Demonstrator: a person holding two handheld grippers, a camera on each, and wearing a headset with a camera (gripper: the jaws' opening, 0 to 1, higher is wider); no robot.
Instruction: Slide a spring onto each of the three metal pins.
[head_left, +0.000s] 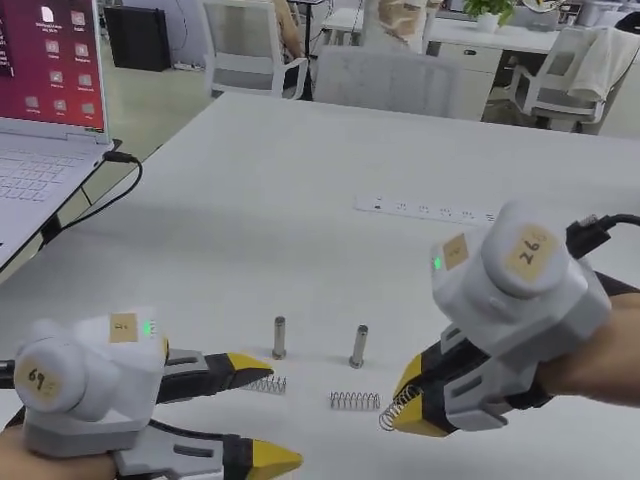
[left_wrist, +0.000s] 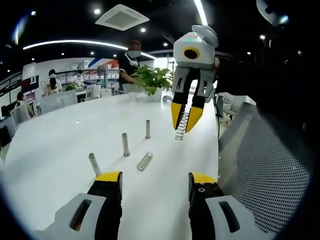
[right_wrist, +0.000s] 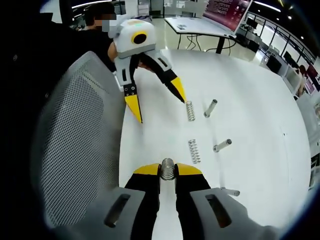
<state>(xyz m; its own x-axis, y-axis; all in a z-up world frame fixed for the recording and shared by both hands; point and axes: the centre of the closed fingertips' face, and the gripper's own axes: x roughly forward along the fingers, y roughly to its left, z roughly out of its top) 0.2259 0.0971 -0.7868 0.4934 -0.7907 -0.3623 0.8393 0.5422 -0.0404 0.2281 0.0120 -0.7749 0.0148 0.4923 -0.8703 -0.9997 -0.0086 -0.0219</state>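
The right claw sits at 4 o'clock in the head view, clenched on one end of a spring that it carries clear of the tabletop. The free end points down and forward, which I judge leaves the bore open to drop over a pin. The left claw, at 8 o'clock, is released and holds nothing. Its upper tip is just beside the left spring, probably ready to take that one next. The mid spring lies flat between the two claws. The left pin and mid pin stand upright and bare just beyond the springs, so no spring is on a pin yet. The head view hides what is behind the right claw. The right gripper view adds a third pin at 4 o'clock, the nearest to that claw and so the likely first target. That view looks straight down the held coil and shows it centred between the jaws. The left gripper view shows the three pins in a line running toward 1 o'clock, with the held spring hanging well above the tabletop beyond the last one.
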